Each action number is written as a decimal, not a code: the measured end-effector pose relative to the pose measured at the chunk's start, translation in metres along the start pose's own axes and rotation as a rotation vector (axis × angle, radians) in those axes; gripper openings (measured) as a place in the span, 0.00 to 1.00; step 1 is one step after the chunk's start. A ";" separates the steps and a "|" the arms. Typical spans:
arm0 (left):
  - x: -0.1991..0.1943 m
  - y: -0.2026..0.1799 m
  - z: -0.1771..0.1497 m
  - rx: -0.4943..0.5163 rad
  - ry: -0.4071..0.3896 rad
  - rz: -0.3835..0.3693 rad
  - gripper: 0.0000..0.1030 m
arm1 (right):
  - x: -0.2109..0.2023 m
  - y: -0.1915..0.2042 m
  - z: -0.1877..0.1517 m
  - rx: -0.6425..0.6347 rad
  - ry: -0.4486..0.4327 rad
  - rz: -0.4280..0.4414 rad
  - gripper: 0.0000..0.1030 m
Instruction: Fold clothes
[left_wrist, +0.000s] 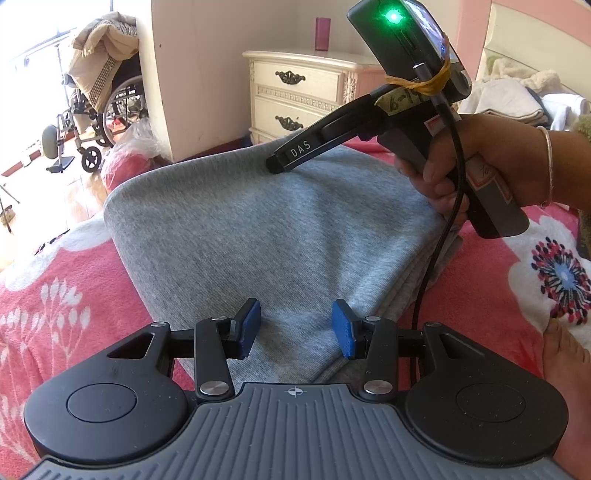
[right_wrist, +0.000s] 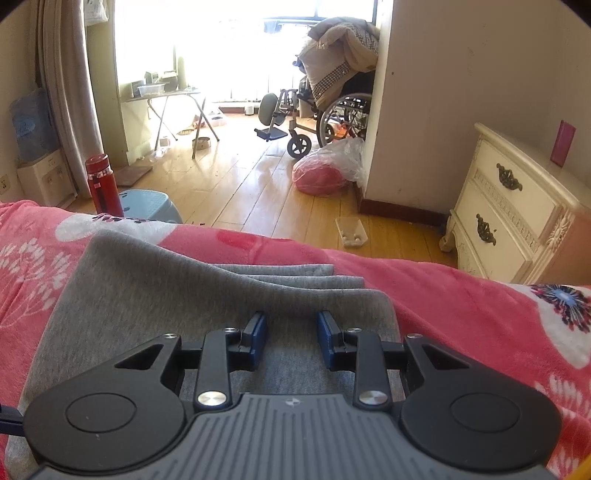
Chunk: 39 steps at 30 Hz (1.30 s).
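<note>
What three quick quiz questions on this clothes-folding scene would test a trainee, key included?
1. True or false: the left gripper has its fingers clamped on the grey garment.
2. What is the garment lying on? A) wooden floor B) pink floral blanket C) nightstand
3. Fill in: on the floor past the bed, a ____ is parked with bedding piled on it.

Key: 1 false, both grippers, the right gripper included, show open fingers over the cloth. 2 B. 3 wheelchair.
</note>
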<state>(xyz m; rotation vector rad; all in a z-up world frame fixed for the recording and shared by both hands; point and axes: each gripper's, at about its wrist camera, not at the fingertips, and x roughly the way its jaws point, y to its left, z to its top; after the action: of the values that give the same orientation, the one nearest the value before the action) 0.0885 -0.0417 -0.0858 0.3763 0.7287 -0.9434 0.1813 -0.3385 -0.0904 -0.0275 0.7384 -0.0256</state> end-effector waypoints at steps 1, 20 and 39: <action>0.000 0.001 0.000 0.000 0.000 0.000 0.41 | 0.000 0.000 0.001 0.001 0.003 0.002 0.31; 0.001 0.000 0.001 0.001 0.001 0.003 0.41 | 0.000 -0.001 -0.001 0.020 0.016 0.011 0.32; 0.002 0.000 0.001 -0.003 -0.001 0.006 0.42 | 0.000 0.001 -0.002 0.013 0.010 0.006 0.32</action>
<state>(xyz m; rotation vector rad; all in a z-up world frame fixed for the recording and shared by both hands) 0.0899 -0.0431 -0.0861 0.3752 0.7282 -0.9370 0.1798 -0.3379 -0.0917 -0.0132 0.7482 -0.0247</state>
